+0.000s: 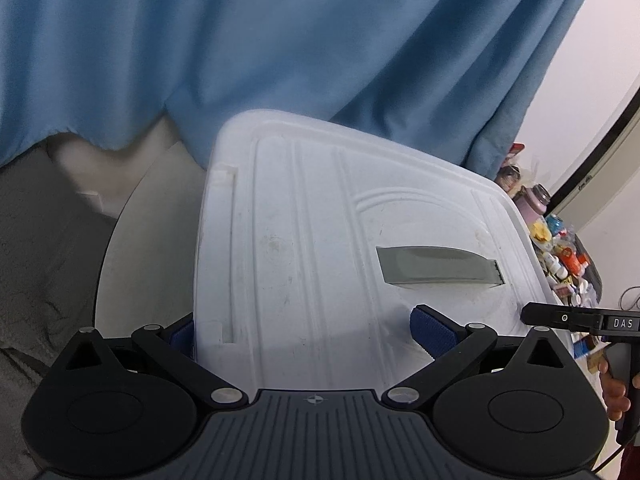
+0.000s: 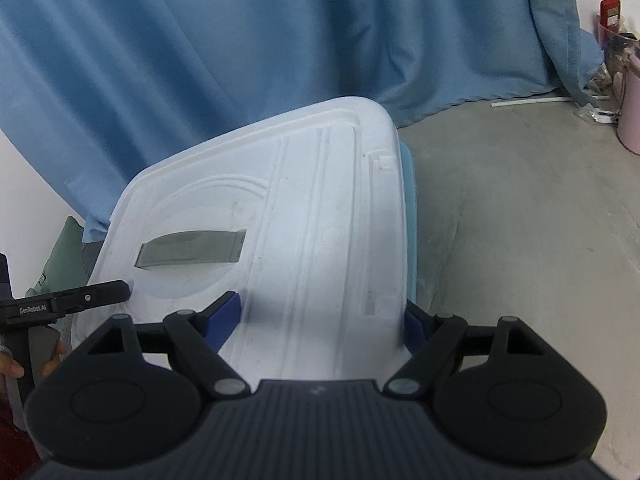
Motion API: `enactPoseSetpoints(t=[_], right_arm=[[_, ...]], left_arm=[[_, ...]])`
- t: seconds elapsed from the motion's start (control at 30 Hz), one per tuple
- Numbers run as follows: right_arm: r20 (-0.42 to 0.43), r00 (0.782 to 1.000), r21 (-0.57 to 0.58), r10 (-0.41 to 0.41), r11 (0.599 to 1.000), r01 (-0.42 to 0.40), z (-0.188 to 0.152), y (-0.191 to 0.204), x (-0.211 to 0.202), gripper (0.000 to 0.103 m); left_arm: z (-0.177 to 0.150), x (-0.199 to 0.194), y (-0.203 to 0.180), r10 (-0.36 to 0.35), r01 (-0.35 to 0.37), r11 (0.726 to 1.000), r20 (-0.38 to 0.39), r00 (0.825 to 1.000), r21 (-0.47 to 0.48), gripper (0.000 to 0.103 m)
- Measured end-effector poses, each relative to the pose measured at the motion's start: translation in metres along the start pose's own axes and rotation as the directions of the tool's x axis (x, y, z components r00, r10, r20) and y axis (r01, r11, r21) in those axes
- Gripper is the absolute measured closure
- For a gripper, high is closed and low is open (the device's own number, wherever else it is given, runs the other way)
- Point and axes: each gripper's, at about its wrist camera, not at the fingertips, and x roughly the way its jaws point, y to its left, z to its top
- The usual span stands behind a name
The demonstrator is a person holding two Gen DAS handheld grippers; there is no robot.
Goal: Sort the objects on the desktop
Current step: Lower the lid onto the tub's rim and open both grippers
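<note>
A large white plastic storage box lid [image 1: 320, 240] with a grey handle [image 1: 438, 266] fills both views; it also shows in the right wrist view [image 2: 304, 216] with its handle [image 2: 190, 249]. My left gripper [image 1: 308, 332] straddles the lid's left edge, one blue pad [image 1: 434, 334] on top and the other below the rim. My right gripper [image 2: 324, 316] straddles the lid's right edge the same way, with one blue pad [image 2: 226, 314] on top. Both grip the lid. A light blue box body [image 2: 410, 200] shows under the lid.
A blue curtain [image 1: 280, 40] hangs behind the box. Grey concrete floor [image 2: 520, 220] lies to the right. A cluttered pile of small bottles and packets [image 1: 560, 256] sits at the far right. A pink container [image 2: 630, 96] stands by the wall.
</note>
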Motion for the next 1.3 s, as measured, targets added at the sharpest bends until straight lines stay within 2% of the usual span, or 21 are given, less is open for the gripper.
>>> enactPoseSetpoints(t=[0.4,0.47,0.53,0.6,0.77,0.93,1.03,1.1,1.17,1.23,1.3], right_arm=[[-0.019,1.000,0.009,0.009,1.000,-0.008,0.014,-0.001,0.011,0.021],[-0.014,1.000,0.012,-0.003,1.000,0.003,0.012,0.004,0.007,0.018],[-0.017,0.997,-0.039,-0.080,0.996,0.079,0.015,0.011,0.008,0.016],[0.004,0.990,-0.081,-0.141,0.987,0.141,0.014,0.017,0.002,0.016],[0.030,0.989,-0.041,-0.148,0.988,0.149,0.016,0.012,-0.014,0.016],[0.019,0.982,-0.052,-0.186,0.981,0.187,0.014,0.016,-0.013,0.016],[0.018,0.974,-0.081,-0.226,0.971,0.226,0.017,0.023,-0.010,0.019],[0.010,0.973,-0.089,-0.228,0.970,0.228,0.020,0.023,-0.008,0.027],[-0.014,0.972,-0.094,-0.234,0.968,0.232,0.021,0.024,-0.007,0.039],[-0.045,0.969,-0.095,-0.242,0.967,0.237,0.022,0.024,-0.001,0.044],[-0.065,0.967,-0.089,-0.245,0.967,0.239,0.020,0.023,0.003,0.045]], left_arm=[[0.016,0.020,0.010,0.008,-0.009,1.000,-0.015,1.000,-0.030,0.000],[0.019,0.024,0.014,0.009,-0.010,0.999,-0.022,1.000,-0.043,0.000],[0.023,0.029,0.013,0.082,-0.083,0.996,-0.052,0.995,-0.019,0.000],[0.026,0.027,0.015,0.107,-0.108,0.994,-0.054,0.993,-0.011,0.000],[0.033,0.016,0.027,0.146,-0.147,0.988,-0.022,0.989,-0.037,0.000],[0.032,0.021,0.027,0.221,-0.221,0.975,-0.048,0.974,-0.008,0.000],[0.034,0.026,0.024,0.270,-0.269,0.963,-0.064,0.961,0.030,0.000],[0.035,0.029,0.023,0.282,-0.279,0.959,-0.077,0.956,0.042,0.000],[0.037,0.031,0.023,0.293,-0.289,0.956,-0.091,0.952,0.054,0.000],[0.038,0.033,0.022,0.302,-0.296,0.953,-0.104,0.948,0.070,0.001],[0.038,0.038,0.023,0.300,-0.293,0.953,-0.122,0.946,0.076,0.001]])
